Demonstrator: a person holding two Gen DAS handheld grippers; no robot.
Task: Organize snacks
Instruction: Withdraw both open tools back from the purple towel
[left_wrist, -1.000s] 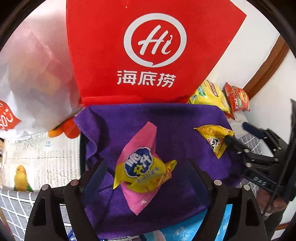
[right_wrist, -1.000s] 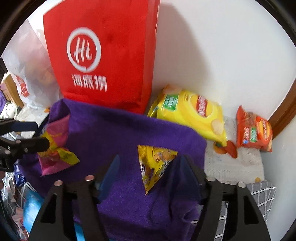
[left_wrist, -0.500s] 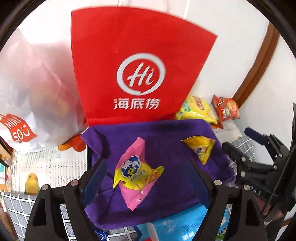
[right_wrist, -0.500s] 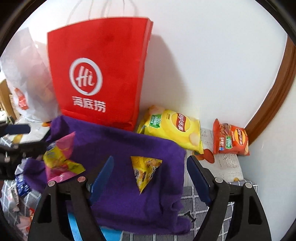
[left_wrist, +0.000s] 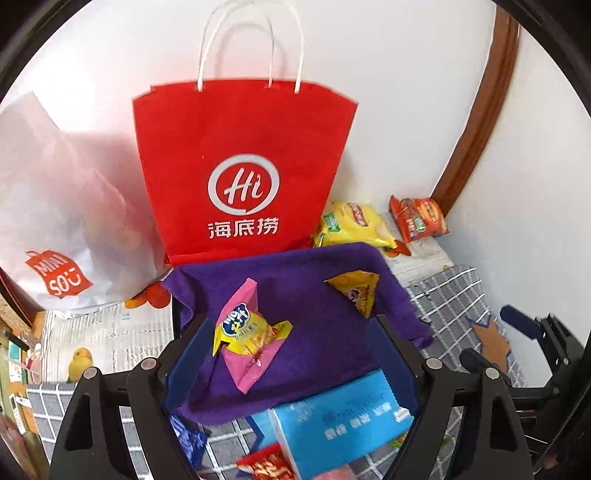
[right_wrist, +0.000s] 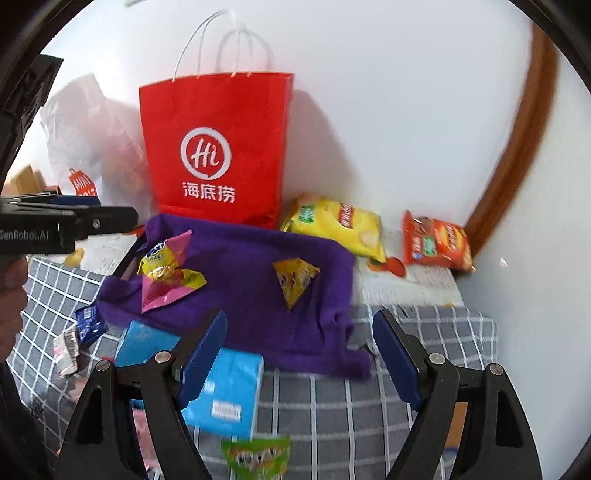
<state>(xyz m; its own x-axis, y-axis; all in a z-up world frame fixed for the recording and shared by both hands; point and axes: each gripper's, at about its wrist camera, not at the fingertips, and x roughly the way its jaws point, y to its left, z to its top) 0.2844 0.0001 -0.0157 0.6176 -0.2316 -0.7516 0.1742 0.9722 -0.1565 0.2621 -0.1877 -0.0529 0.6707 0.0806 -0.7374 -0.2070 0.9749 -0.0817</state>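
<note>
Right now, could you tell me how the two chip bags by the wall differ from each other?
The yellow chip bag is larger and lies right beside the red paper bag; the orange chip bag is smaller and sits nearer the brown trim. The yellow one touches the purple cloth; the orange one lies clear of it. Both lie flat and sealed.

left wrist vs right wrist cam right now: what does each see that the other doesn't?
Left wrist only: the yellow bird print on the paper at left, and a red snack packet at the bottom edge.

Right wrist only: a green snack packet on the checked cloth, and a hand behind the left gripper.

Both: red paper bag, purple cloth carrying the pink-and-yellow packet and the yellow triangular packet, yellow chip bag, orange chip bag, blue tissue pack.
</note>
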